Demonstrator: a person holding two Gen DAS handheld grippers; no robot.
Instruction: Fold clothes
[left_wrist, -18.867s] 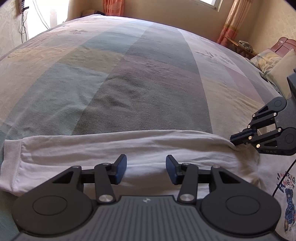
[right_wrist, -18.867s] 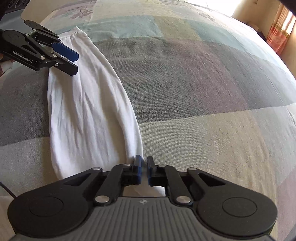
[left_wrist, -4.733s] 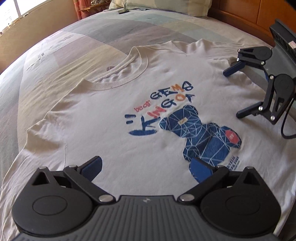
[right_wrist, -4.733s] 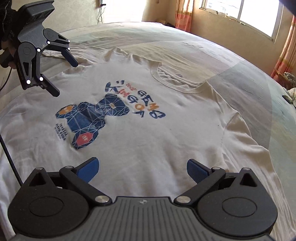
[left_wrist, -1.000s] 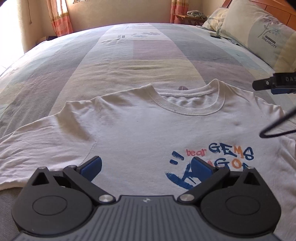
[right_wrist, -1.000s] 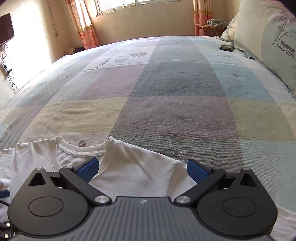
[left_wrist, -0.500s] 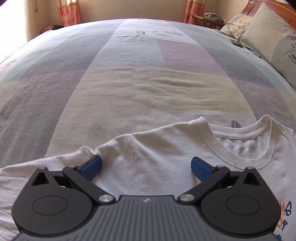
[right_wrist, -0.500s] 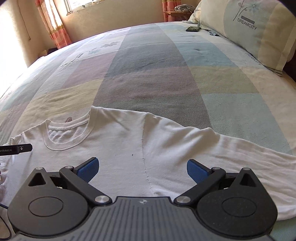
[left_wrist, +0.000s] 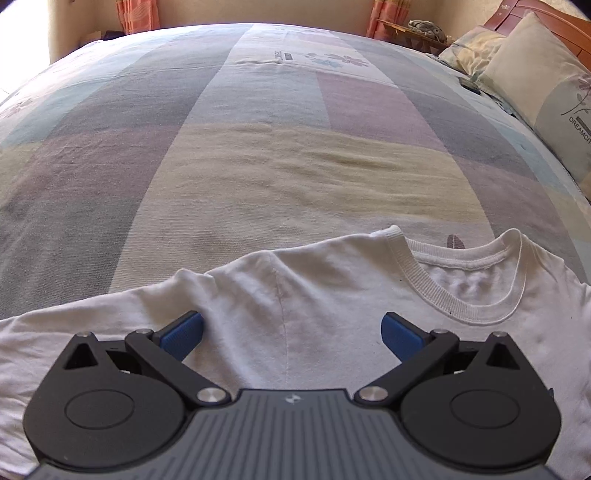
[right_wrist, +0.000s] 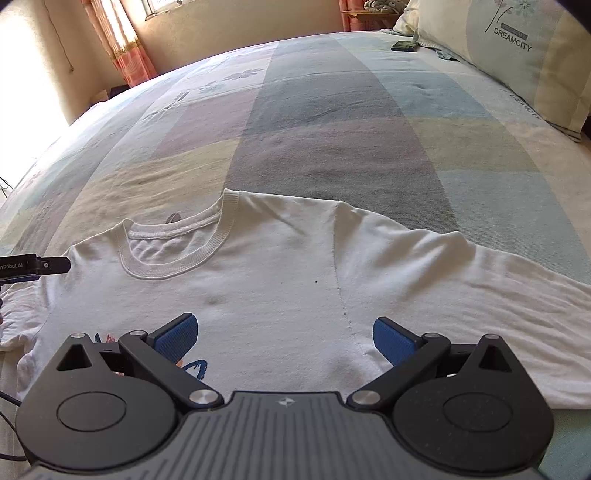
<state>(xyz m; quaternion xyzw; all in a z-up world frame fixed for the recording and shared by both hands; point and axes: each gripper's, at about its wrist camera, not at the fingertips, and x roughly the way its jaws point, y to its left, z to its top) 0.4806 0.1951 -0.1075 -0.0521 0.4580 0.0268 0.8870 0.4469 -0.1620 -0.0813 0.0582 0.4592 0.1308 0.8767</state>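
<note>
as it lies flat, shirt (left_wrist: 332, 295) on bedspread (left_wrist: 258, 166)

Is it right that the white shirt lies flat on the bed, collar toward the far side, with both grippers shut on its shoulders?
Not quite. Both views show the jaws wide apart: the left gripper and right gripper are open, over the shoulders without clamping them. The rest holds: the shirt lies flat on the bed, collar toward the far side.

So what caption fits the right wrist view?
Open right tongs over a white T-shirt's shoulder seam on a checked bedspread.
</note>
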